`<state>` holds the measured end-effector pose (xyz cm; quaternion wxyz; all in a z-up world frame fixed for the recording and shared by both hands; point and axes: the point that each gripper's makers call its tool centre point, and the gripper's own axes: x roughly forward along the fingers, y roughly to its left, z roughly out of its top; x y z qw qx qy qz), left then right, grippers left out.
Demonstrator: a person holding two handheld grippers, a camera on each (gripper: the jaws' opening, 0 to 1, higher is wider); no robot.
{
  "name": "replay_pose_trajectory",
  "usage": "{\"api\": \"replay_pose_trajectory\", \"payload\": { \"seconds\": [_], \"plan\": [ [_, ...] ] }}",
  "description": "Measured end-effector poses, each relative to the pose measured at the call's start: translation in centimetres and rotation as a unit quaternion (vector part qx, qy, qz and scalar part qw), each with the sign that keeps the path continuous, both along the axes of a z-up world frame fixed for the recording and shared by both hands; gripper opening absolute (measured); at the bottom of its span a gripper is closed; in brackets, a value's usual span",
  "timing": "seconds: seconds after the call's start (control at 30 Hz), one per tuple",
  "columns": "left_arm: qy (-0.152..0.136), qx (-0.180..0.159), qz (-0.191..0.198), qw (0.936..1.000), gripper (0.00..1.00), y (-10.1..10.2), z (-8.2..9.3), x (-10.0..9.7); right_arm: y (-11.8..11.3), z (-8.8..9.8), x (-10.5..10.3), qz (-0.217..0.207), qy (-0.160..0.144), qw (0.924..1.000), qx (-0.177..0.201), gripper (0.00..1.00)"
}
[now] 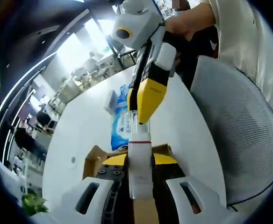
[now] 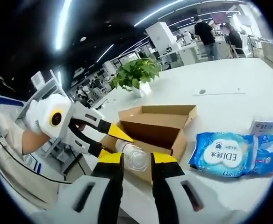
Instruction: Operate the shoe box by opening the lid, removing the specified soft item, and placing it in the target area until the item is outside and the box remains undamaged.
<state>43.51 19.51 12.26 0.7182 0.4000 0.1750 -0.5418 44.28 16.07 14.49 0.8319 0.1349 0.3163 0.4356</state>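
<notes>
Shoe box (image 2: 157,128): brown corrugated cardboard, rectangular, lid raised and leaning back, standing on the smooth white table (image 2: 230,84). All places below are given from this box.

Plastic bottle (image 2: 132,156): clear, ribbed, cylindrical, with a white band; it lies at the box's near front edge. In the left gripper view the same bottle (image 1: 140,158) stands lengthwise above the box's brown flaps (image 1: 95,158).

Right gripper (image 2: 135,161): yellow-tipped black jaws on white moulded shells, set either side of the bottle's end at the box's near edge; jaws pressed on the bottle.

Left gripper (image 2: 106,140): enters from the box's left side, yellow wedge tips closed on the bottle's other end; its own jaws (image 1: 140,161) flank the bottle.

Wet-wipe pack (image 2: 225,158): soft, glossy blue-and-white film pouch, flat on the table just right of the box.

Small carton (image 2: 263,126): white and blue, beyond the pack.

Potted plant (image 2: 135,74): leafy green, behind the box.
</notes>
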Motion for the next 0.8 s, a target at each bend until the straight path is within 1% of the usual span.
{"api": "replay_pose_trajectory", "payload": {
  "seconds": [0.13,0.17,0.27,0.3,0.37,0.4,0.47,0.5,0.57,0.6,0.63,0.7,0.8],
  "plan": [
    [-0.019,-0.003,0.0,0.9998,0.17,-0.11,0.28,0.14,0.12,-0.13,0.07,-0.003,0.008,0.9999,0.006,0.2],
    [-0.028,-0.002,0.0,0.9996,0.17,-0.09,0.33,0.28,0.17,-0.15,0.07,-0.005,0.012,0.9999,0.009,0.2],
    [-0.039,-0.003,0.001,0.9992,0.17,-0.18,0.51,0.32,0.2,-0.14,0.19,-0.012,0.024,0.9994,0.021,0.2],
    [-0.047,-0.002,0.0,0.9989,0.17,-0.18,0.54,0.37,0.21,-0.15,0.2,-0.013,0.027,0.9993,0.023,0.2],
    [-0.052,-0.001,0.0,0.9987,0.17,-0.18,0.55,0.38,0.24,-0.18,0.17,-0.014,0.031,0.9991,0.026,0.2],
    [-0.062,0.0,-0.002,0.9981,0.17,-0.18,0.63,0.52,0.23,-0.13,0.2,-0.016,0.032,0.999,0.028,0.2],
    [-0.064,-0.001,-0.001,0.9979,0.17,-0.21,0.62,0.48,0.2,-0.13,0.17,-0.017,0.036,0.9987,0.031,0.2],
    [-0.073,0.0,-0.005,0.9973,0.17,-0.23,0.66,0.56,0.21,-0.1,0.15,-0.018,0.037,0.9987,0.032,0.2],
    [-0.08,0.001,-0.008,0.9967,0.17,-0.22,0.58,0.58,0.19,-0.13,0.17,-0.02,0.04,0.9985,0.033,0.2],
    [-0.09,0.002,-0.011,0.9959,0.17,-0.23,0.6,0.72,0.18,-0.14,0.18,-0.02,0.04,0.9984,0.033,0.2],
    [-0.089,0.002,-0.012,0.996,0.17,-0.23,0.54,0.71,0.18,-0.18,0.21,-0.022,0.041,0.9983,0.034,0.2],
    [-0.098,0.004,-0.017,0.995,0.17,-0.25,0.47,0.81,0.16,-0.32,0.26,-0.023,0.043,0.9983,0.033,0.2],
    [-0.095,0.002,-0.016,0.9953,0.17,-0.29,0.37,0.89,0.12,-0.43,0.29,-0.026,0.043,0.9982,0.031,0.2]
  ]
}}
